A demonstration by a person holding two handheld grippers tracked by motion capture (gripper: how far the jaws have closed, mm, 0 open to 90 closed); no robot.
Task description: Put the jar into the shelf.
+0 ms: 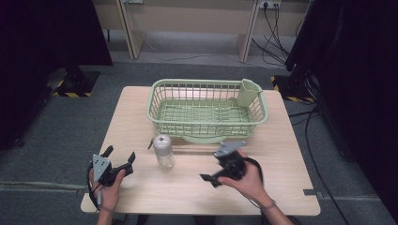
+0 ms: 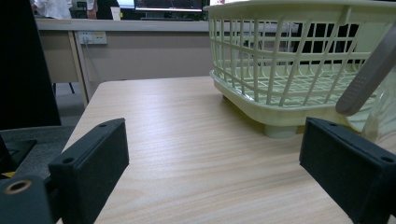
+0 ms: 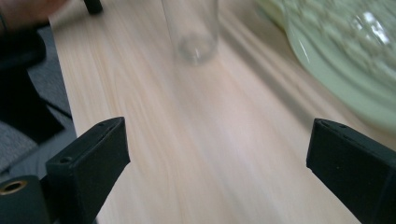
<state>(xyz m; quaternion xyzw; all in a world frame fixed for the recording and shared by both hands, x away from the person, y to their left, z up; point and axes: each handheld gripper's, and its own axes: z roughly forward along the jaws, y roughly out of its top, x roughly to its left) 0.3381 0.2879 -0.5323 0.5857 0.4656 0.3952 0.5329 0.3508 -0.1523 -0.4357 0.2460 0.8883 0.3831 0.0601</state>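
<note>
A clear plastic bottle [image 1: 163, 151] with a grey lid stands upright on the wooden table [image 1: 281, 154], just in front of a pale green wire-style basket [image 1: 206, 108]. My left gripper [image 1: 120, 153] is open to the left of the bottle, near the table's front left, with nothing between its jaws. My right gripper [image 1: 212, 167] is open to the right of the bottle and points toward it. In the left gripper view the gripper [image 2: 219, 158] faces the basket [image 2: 289, 60], with the bottle [image 2: 384, 116] at the right edge. In the right gripper view the gripper [image 3: 215, 158] faces the blurred bottle [image 3: 194, 32].
The basket has a small cup compartment [image 1: 248, 92] at its back right corner and rests on a green drip tray [image 3: 336, 56]. A grey strap [image 2: 369, 70] hangs by the bottle. Black curtains and cables flank the table; bare wood lies between the grippers.
</note>
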